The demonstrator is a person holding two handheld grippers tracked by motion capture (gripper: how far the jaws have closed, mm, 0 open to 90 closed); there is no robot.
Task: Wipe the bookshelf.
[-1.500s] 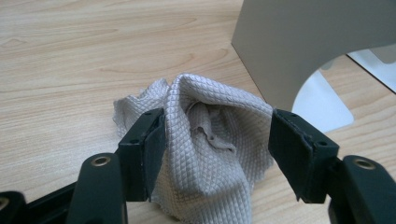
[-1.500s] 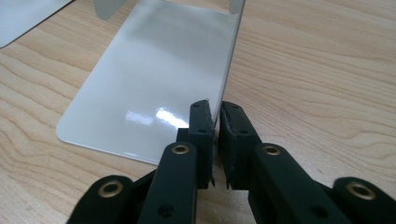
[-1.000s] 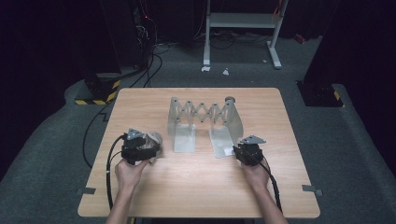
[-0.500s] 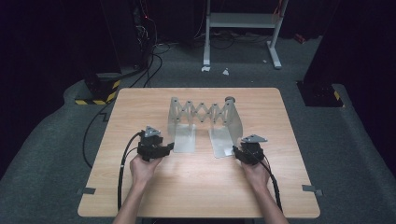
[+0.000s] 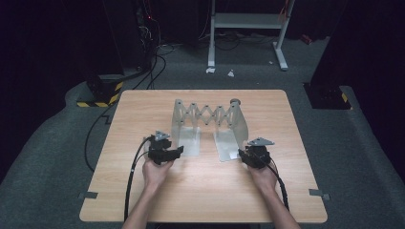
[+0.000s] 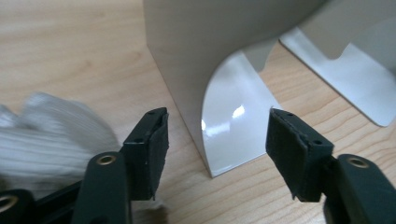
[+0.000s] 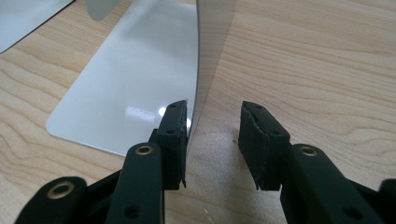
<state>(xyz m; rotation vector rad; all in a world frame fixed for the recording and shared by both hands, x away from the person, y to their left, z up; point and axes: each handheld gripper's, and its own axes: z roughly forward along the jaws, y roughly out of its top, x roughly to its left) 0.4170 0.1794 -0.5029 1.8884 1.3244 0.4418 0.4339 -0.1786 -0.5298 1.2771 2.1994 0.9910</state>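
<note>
A grey metal rack (image 5: 210,116) with a scissor lattice between two L-shaped ends stands mid-table. My left gripper (image 5: 179,150) sits at the left end's base plate (image 5: 189,142). In the left gripper view its jaws have just been opening; the left gripper (image 6: 217,140) stands open, with the plate's near corner (image 6: 233,130) between the pads, untouched. My right gripper (image 5: 242,153) is at the right end's base plate (image 5: 227,145). The right gripper (image 7: 214,135) straddles the upright wall's edge (image 7: 210,56); its jaws have just been closing, and the right pad stands apart from the wall.
A white ribbed cloth (image 6: 51,135) lies beside my left jaw. The wooden table (image 5: 143,109) has tape marks at its front corners (image 5: 88,194). A white metal stand (image 5: 248,21) and cables are on the floor behind.
My left hand has moved right and down to the rack's left base plate. The right hand has kept its place at the right end.
</note>
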